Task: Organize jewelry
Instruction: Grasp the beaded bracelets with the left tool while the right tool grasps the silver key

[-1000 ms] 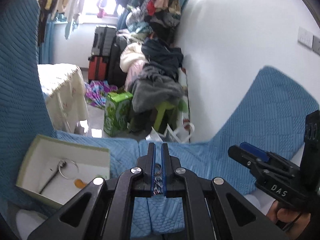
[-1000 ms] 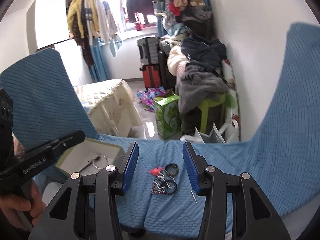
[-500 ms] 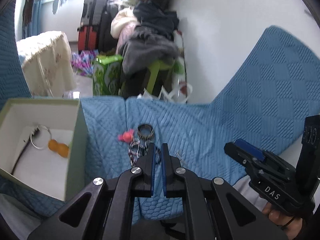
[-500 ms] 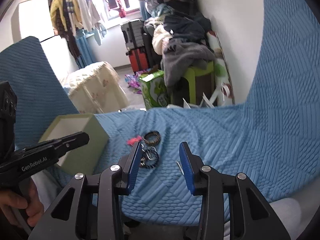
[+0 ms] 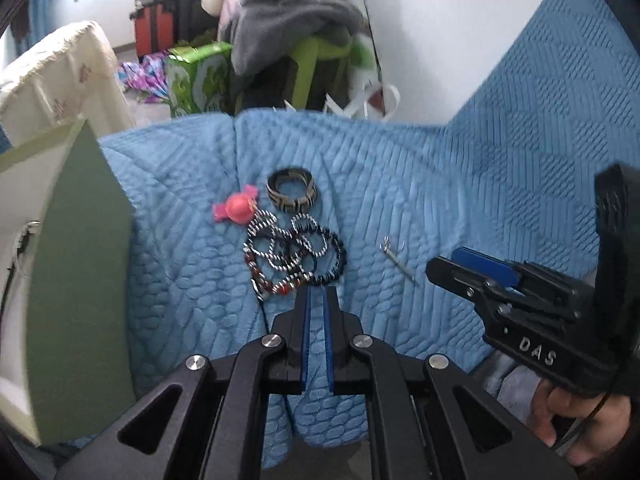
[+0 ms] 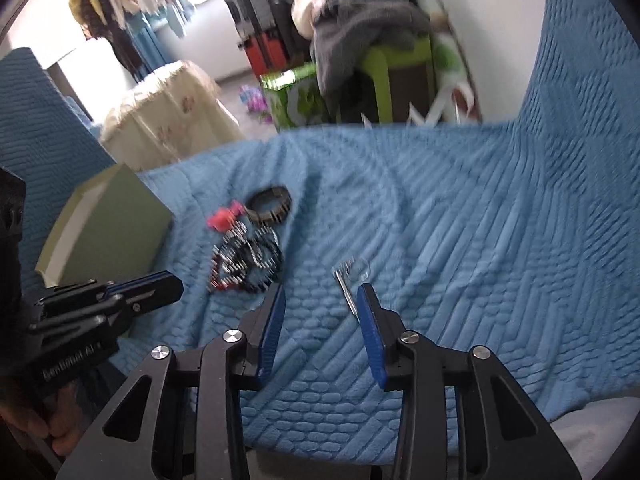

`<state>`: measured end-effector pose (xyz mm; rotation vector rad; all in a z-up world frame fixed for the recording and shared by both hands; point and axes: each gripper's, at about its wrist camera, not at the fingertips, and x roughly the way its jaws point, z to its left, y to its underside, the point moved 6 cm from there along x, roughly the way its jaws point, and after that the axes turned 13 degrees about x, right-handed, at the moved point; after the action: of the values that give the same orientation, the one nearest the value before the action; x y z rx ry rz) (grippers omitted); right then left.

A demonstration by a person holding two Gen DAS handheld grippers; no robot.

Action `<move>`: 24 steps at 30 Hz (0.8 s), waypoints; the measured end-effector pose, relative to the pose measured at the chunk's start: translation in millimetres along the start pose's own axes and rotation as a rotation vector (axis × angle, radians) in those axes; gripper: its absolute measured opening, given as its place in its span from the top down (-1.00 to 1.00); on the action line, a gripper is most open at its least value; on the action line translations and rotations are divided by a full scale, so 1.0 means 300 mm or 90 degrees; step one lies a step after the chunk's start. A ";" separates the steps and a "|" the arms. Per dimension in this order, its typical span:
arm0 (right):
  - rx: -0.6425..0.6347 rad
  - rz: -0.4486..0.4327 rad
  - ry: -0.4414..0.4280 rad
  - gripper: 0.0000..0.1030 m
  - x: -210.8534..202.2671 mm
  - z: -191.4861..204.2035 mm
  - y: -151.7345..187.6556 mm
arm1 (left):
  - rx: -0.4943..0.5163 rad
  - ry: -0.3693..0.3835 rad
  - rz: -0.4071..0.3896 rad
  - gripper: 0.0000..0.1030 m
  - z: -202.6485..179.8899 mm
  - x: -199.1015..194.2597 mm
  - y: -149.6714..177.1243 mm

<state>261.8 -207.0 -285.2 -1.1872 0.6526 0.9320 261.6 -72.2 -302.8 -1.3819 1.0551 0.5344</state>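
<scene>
The left tool (image 5: 316, 300), its pads pressed together and empty, hangs just near of the tangled bead bracelets (image 5: 294, 254) on the blue quilted cover (image 5: 460, 200). The right tool (image 6: 320, 300), spread with jaws just closing on nothing, sits beside a thin silver pin (image 6: 347, 280). A striped bangle (image 5: 291, 190) and pink charm (image 5: 236, 208) lie farther; the green box (image 5: 80, 260) stands left. The bracelets look light, limp and snaggy: pinch one loop's edge.

Tangled bead bracelets (image 5: 294, 254) beside striped bangle (image 5: 291, 189).
</scene>
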 end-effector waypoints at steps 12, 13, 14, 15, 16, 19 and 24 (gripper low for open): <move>-0.004 0.043 0.004 0.58 0.122 -0.028 -0.034 | 0.067 -0.024 -0.010 0.33 0.003 0.101 -0.007; -0.007 0.043 0.005 0.61 0.136 -0.028 -0.043 | 0.066 -0.018 -0.012 0.33 0.006 0.110 -0.007; -0.010 0.045 0.005 0.63 0.147 -0.028 -0.048 | 0.067 -0.018 -0.014 0.34 0.010 0.117 -0.007; -0.012 0.050 0.002 0.64 0.156 -0.027 -0.050 | 0.071 -0.020 -0.014 0.34 0.009 0.124 -0.009; -0.016 0.054 -0.001 0.65 0.162 -0.024 -0.051 | 0.075 -0.025 -0.015 0.34 0.007 0.127 -0.009; -0.054 0.053 0.004 0.66 0.165 0.003 -0.037 | 0.086 -0.024 -0.012 0.45 0.008 0.143 -0.009; -0.081 0.063 0.036 0.66 0.192 -0.002 -0.013 | 0.105 -0.029 0.007 0.52 0.006 0.172 -0.001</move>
<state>293.3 -193.1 -331.4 -1.3071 0.7115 1.0387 286.8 -84.4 -346.3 -1.2149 1.0471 0.4743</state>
